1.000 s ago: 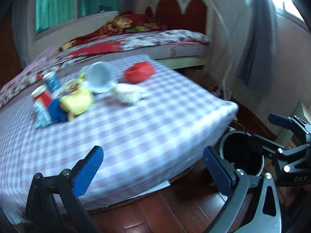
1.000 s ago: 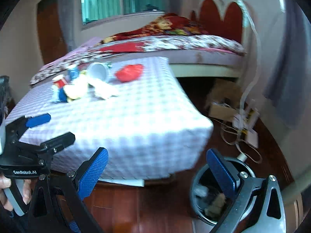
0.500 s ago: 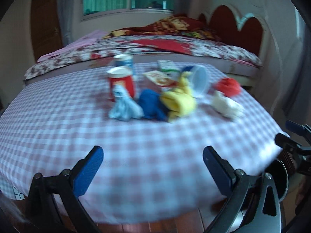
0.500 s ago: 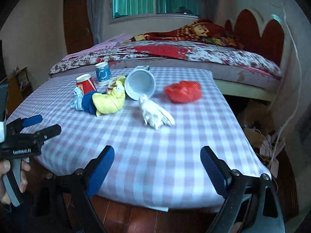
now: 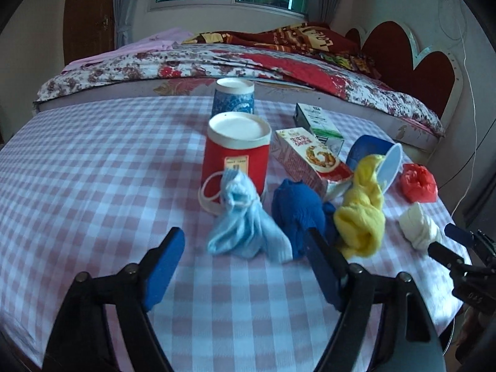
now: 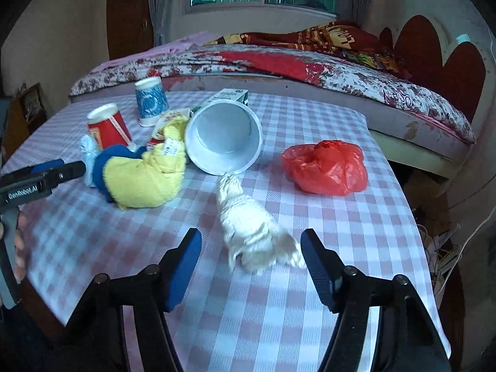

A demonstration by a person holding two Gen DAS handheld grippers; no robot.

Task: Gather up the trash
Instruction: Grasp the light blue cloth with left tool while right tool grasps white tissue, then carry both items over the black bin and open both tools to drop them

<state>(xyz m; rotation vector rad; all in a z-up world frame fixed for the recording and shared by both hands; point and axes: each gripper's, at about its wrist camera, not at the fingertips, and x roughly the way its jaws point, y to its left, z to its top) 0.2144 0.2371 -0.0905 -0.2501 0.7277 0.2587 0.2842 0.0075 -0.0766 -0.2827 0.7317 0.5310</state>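
Note:
In the left wrist view my left gripper is closing, with a light blue sock between its fingers; the pads do not press on it. A dark blue sock and a yellow sock lie just to the right. In the right wrist view my right gripper is closing around a white sock, with its pads clear of it or barely at its edge. A red plastic bag, a tipped white cup, a red cup and a blue cup stand further back.
Everything lies on a table with a pink checked cloth. A snack box and a green carton are behind the socks. A bed runs behind the table. Cables lie on the floor to the right.
Both grippers swung away from the black bin beside the table and came in low over the cloth towards the socks. Their jaws have narrowed.

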